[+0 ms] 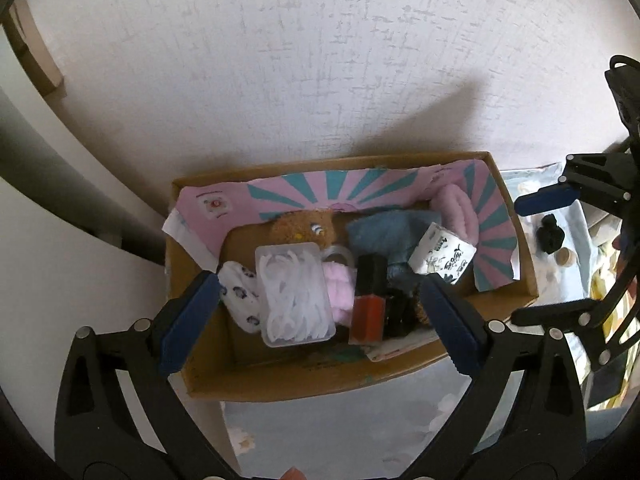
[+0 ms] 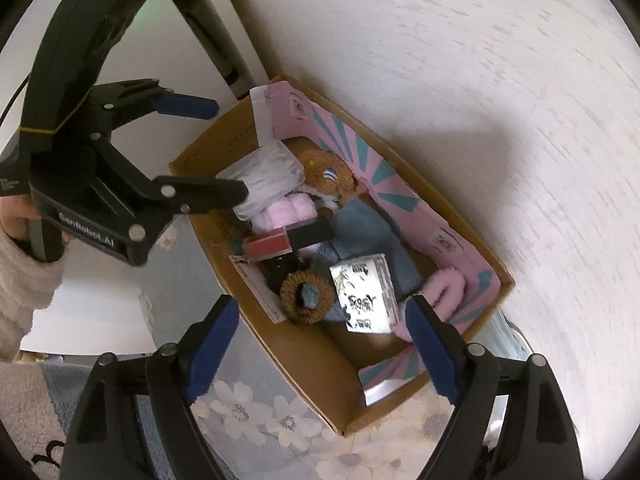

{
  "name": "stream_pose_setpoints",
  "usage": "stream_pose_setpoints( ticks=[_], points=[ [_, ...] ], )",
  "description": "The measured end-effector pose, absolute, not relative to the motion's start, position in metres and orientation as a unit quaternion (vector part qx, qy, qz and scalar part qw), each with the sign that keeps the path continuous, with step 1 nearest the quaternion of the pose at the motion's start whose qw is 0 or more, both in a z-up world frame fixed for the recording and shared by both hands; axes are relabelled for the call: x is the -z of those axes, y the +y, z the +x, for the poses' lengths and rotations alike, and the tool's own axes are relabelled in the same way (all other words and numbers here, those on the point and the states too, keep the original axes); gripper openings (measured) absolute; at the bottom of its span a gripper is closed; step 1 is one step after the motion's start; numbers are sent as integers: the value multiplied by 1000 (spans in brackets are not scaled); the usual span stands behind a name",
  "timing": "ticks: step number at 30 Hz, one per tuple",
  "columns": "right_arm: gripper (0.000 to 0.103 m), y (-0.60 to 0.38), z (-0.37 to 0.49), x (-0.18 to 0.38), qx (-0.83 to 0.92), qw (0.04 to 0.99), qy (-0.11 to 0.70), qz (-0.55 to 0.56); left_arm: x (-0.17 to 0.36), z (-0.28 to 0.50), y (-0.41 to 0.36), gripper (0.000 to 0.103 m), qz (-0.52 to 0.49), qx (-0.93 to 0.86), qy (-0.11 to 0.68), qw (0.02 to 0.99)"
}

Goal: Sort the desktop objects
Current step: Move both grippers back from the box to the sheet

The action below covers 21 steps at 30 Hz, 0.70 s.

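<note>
A cardboard box with a pink and teal paper lining stands against the wall. It holds a clear plastic case of white items, a red and black bottle, a white printed tissue pack, blue cloth, pink fluffy items and a brown ring. My left gripper is open and empty above the box; it also shows in the right wrist view. My right gripper is open and empty above the box's near end.
A floral cloth covers the table under the box. In the left wrist view, a small black object and a cork-coloured item lie on a light tray to the right. The white wall is right behind the box.
</note>
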State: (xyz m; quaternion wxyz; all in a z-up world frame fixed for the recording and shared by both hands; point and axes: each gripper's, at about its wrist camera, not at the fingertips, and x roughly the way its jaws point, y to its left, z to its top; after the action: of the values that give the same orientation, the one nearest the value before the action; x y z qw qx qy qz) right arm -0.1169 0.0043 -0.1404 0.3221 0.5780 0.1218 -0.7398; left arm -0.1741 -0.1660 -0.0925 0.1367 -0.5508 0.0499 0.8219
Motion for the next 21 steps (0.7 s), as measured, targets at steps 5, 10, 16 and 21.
stream_pose_setpoints(
  ticks=[5, 10, 16, 21],
  points=[
    [83, 25, -106, 130, 755, 311, 110, 567, 84, -169, -162, 100, -545, -826, 57, 134],
    [83, 56, -92, 111, 778, 287, 103, 549, 64, -161, -142, 100, -527, -835, 86, 134],
    [83, 125, -68, 84, 808, 221, 90, 539, 38, -150, -106, 100, -491, -849, 118, 155],
    [83, 182, -31, 66, 828, 156, 80, 532, 22, -140, -57, 100, -475, -847, 122, 205]
  ],
)
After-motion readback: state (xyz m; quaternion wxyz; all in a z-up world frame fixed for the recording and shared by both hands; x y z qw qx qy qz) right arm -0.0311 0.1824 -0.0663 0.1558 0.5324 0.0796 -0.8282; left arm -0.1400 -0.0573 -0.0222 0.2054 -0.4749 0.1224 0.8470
